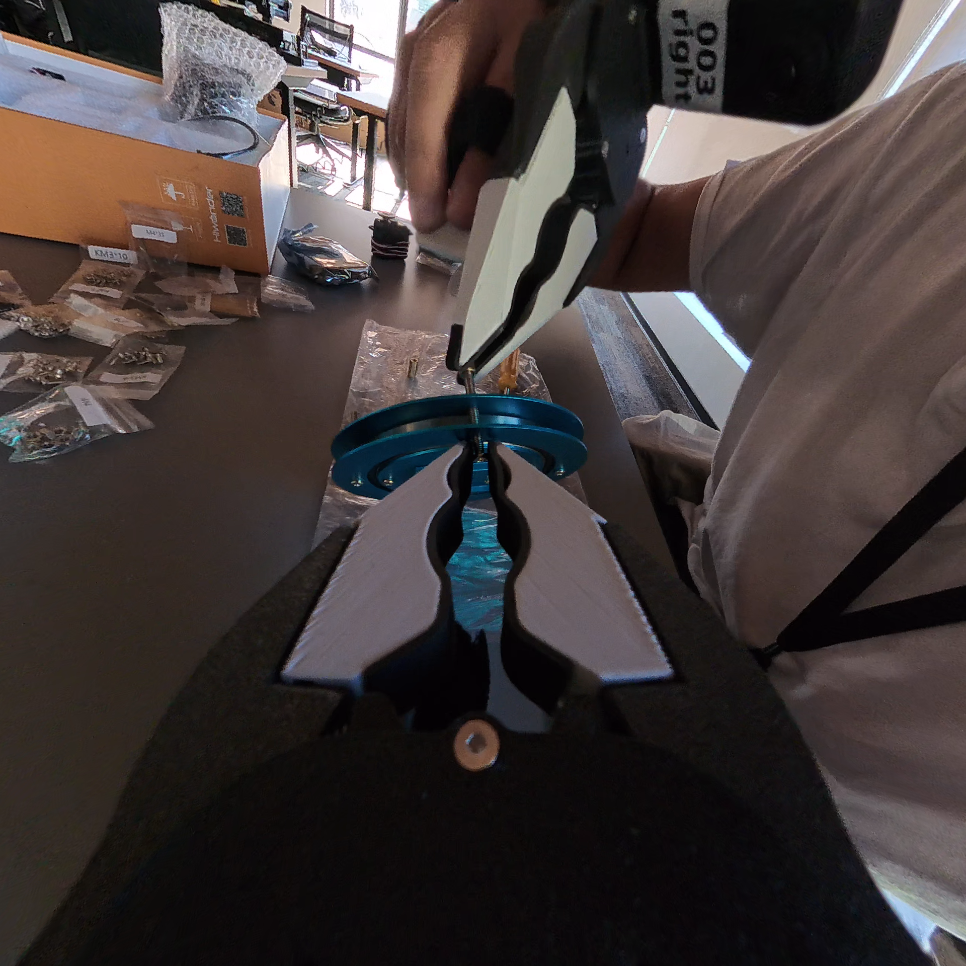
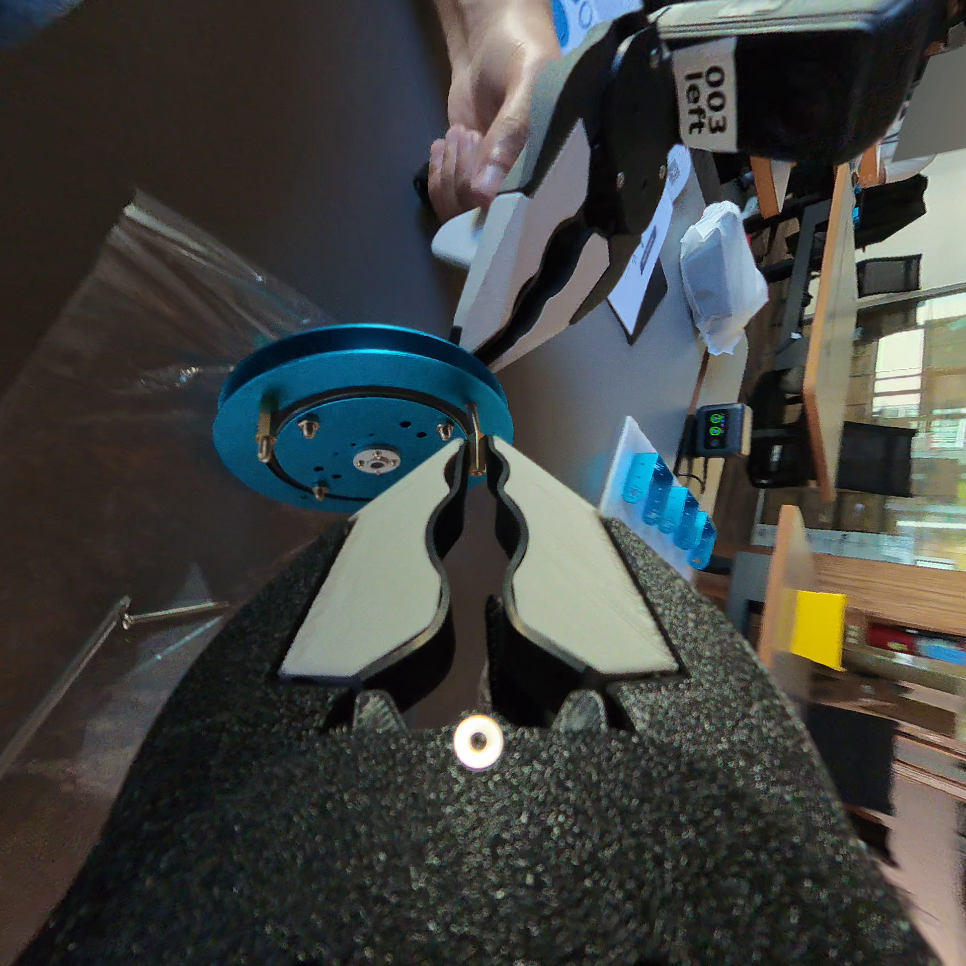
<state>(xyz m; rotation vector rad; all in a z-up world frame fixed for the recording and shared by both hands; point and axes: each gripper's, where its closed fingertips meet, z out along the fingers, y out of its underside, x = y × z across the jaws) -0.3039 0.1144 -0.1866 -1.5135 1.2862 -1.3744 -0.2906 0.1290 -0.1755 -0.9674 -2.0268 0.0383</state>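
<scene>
Both hand-held grippers pinch narrow: left point(image 1: 478, 450) steadies the teal disc point(image 1: 402, 449) by its rim; right point(image 2: 476, 444) grips a brass standoff point(image 2: 476, 449) on it.

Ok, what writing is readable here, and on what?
I don't copy writing; these bear it:
Tag on right gripper: clear print.
Tag on left gripper: clear print.
Orange box: logo, codes.
Bag labels: small print, mostly blurred.
Display: green digits.

Black grainy left gripper point(image 1: 478, 449) body, white fingers point(image 1: 397, 564) with wavy black pads, brass screw, white short-sleeved shirt, black straps
</scene>
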